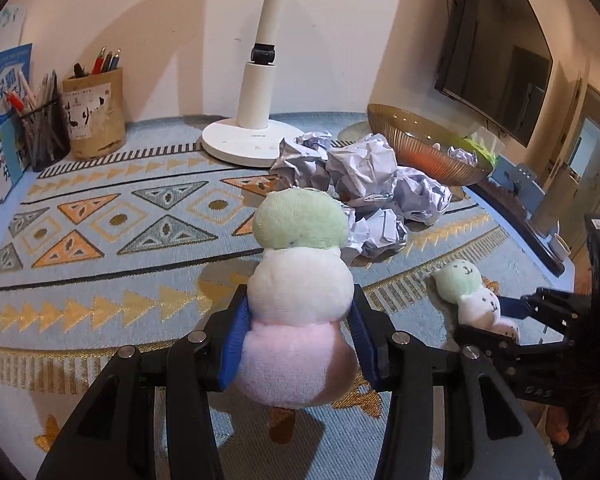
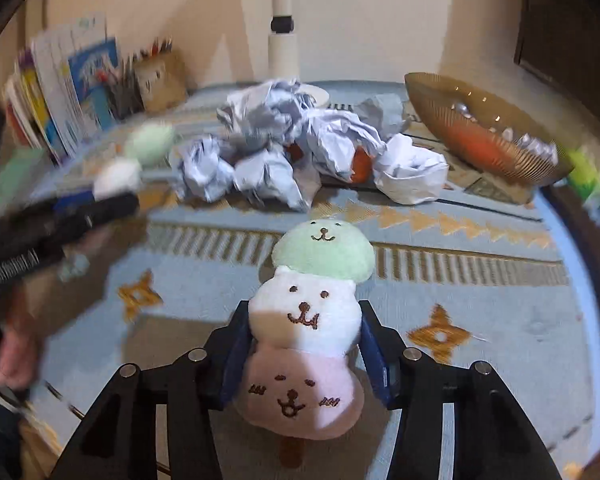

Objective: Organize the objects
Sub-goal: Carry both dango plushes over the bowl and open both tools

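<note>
While the left gripper (image 1: 300, 332) has its fingers closed on one plush toy (image 1: 300, 304), the right gripper (image 2: 304, 348) fingers close around a second plush toy (image 2: 312, 320) near the surface's front edge. Squeeze its middle firmly, then lift straight.

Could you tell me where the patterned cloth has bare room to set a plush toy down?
Bare cloth lies open between the pen holders, the lamp base and the near edge. It is crowded around the crumpled paper beside the amber bowl.
</note>
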Tool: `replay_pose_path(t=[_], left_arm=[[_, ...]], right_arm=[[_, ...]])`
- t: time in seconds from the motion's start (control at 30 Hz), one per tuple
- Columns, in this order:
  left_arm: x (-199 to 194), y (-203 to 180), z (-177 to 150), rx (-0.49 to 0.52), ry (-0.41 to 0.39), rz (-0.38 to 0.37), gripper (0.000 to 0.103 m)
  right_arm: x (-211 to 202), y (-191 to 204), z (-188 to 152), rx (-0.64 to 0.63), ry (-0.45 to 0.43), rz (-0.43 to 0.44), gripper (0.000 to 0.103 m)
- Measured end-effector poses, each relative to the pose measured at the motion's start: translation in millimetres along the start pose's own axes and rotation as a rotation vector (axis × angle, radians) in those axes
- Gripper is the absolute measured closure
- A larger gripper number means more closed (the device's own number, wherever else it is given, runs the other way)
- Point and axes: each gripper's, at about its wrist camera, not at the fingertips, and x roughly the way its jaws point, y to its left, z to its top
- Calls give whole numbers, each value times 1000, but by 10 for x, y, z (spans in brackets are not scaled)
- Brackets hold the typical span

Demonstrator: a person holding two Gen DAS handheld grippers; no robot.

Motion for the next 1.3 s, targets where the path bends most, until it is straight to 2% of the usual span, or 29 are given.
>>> replay_pose_path(t=[0.07, 0.13, 0.23, 0.3, 0.4, 0.47, 0.5, 0.57, 0.6, 0.7, 0.8, 0.9, 1.0, 1.13, 1.3], left_arm=[[5, -1, -2, -4, 0, 0, 59], [14, -5, -3, -4, 3, 2, 59], [16, -15, -10, -2, 2, 9, 59], [19, -15, -9, -3, 3, 11, 59], [22, 2, -9, -3, 4, 11, 59], [22, 2, -11, -3, 4, 14, 59], [25, 2, -11, -3, 5, 15, 59], [13, -2, -10, -6, 0, 28, 59], [-10, -3, -8, -7, -10, 32, 59], [-107, -17, 54, -42, -28, 32, 59], [-272, -153, 272, -48, -71, 20, 59], [-415, -416, 671, -5, -125, -6, 59], [-396, -664, 1061, 11, -138, -45, 59], [-73, -1003, 1662, -12, -100, -149, 59], [612, -1366, 2131, -33, -8, -196, 59]], right_arm=[[3, -85, -27, 57, 17, 34, 49], [-7, -185, -41, 120, 21, 88, 37], [-13, -223, -73, 186, 32, 113, 22], [-11, -157, -71, 198, 42, 91, 14], [0, 21, -96, 207, 34, -1, 10], [0, 97, -121, 191, 12, -72, 16], [-20, 101, -134, 197, -3, -68, 20], [-58, 97, -141, 192, -23, -93, 46], [-72, 100, -151, 186, -27, -86, 54], [-114, 97, -182, 168, -34, -61, 54], [-247, 51, -187, 181, -72, 18, 55], [-486, -48, -51, 196, -147, -11, 55], [-773, -339, 168, 227, -241, -43, 55], [-1066, -914, 573, 299, -356, -95, 55], [-1114, -1642, 1103, 425, -441, -101, 55]])
